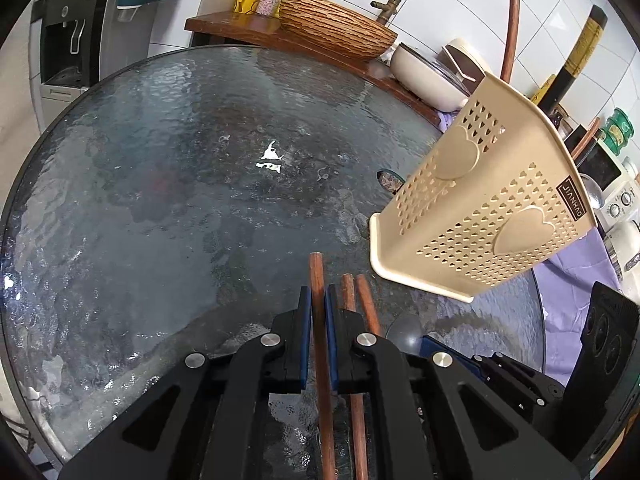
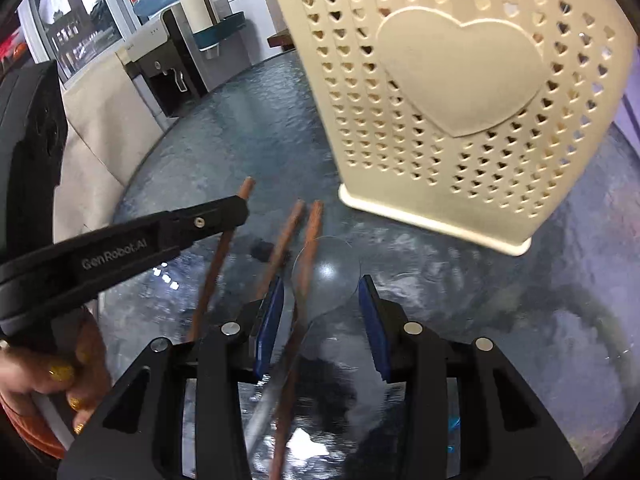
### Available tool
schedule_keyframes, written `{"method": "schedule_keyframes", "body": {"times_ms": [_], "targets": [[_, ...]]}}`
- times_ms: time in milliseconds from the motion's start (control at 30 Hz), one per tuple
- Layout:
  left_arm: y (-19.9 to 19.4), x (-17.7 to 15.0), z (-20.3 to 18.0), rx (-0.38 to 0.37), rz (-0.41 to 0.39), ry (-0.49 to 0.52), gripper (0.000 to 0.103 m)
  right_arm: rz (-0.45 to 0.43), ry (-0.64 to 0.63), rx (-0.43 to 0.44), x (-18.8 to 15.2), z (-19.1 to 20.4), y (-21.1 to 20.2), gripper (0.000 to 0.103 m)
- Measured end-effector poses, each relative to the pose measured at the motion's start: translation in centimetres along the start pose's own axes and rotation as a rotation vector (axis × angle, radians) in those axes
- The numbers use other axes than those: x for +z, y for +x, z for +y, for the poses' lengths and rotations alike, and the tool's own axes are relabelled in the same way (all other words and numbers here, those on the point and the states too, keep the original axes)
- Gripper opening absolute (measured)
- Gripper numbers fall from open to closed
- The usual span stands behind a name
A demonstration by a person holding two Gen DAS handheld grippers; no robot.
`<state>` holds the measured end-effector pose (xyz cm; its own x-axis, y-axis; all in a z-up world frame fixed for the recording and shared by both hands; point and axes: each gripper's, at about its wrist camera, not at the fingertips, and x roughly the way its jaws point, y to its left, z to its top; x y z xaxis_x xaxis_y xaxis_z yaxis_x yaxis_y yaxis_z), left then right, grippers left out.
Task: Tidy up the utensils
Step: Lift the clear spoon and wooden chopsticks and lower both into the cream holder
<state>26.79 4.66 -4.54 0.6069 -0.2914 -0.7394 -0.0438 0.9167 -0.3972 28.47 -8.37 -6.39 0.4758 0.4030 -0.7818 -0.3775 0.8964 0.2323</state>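
My left gripper (image 1: pixel 318 312) is shut on one brown wooden chopstick (image 1: pixel 318 280), its tip just past the blue pads. Two more brown chopsticks (image 1: pixel 358 300) lie on the glass table just to its right. A beige perforated utensil holder (image 1: pixel 488 208) with heart shapes stands to the right. In the right wrist view my right gripper (image 2: pixel 322 312) is open over the table, with a clear plastic spoon (image 2: pixel 328 272) and one chopstick (image 2: pixel 308 248) between its jaws. The left gripper's finger (image 2: pixel 180 228) holds its chopstick (image 2: pixel 218 256) at left. The holder (image 2: pixel 460 92) rises just ahead.
The round textured glass table (image 1: pixel 160 200) spreads to the left. A wooden counter with a woven basket (image 1: pixel 336 28), a white pot (image 1: pixel 424 76) and a tap lies behind. A water dispenser (image 1: pixel 68 36) stands far left. A purple cloth (image 1: pixel 572 280) and appliances sit at right.
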Motion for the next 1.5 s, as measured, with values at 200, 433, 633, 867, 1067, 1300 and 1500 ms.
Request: {"method": "schedule_keyframes", "body": {"times_ms": [200, 433, 633, 867, 1067, 1300, 1500], "targets": [[-0.2, 0.1, 0.3, 0.008, -0.003, -0.004, 0.007, -0.004, -0.009, -0.014, 0.5, 1.1, 0.6, 0.040], [-0.6, 0.2, 0.2, 0.006, -0.010, 0.006, 0.007, -0.016, -0.069, -0.056, 0.7, 2.2, 0.8, 0.037], [-2.1, 0.3, -0.5, 0.000, -0.047, 0.037, 0.007, -0.099, -0.070, -0.029, 1.0, 1.9, -0.8, 0.037], [-7.0, 0.3, -3.4, -0.060, -0.135, 0.144, 0.007, -0.286, -0.083, 0.075, 1.4, 0.5, -7.3, 0.037], [-11.0, -0.4, -5.9, -0.117, -0.187, 0.235, 0.007, -0.360, -0.116, 0.110, 0.7, -0.3, -11.3, 0.037], [-14.6, -0.7, -7.7, -0.175, -0.249, 0.278, 0.007, -0.404, -0.138, 0.115, 0.3, -1.2, -14.3, 0.037], [-16.1, -0.4, -8.2, -0.213, -0.264, 0.304, 0.007, -0.419, -0.157, 0.111, 0.6, -1.4, -16.1, 0.037]]}}
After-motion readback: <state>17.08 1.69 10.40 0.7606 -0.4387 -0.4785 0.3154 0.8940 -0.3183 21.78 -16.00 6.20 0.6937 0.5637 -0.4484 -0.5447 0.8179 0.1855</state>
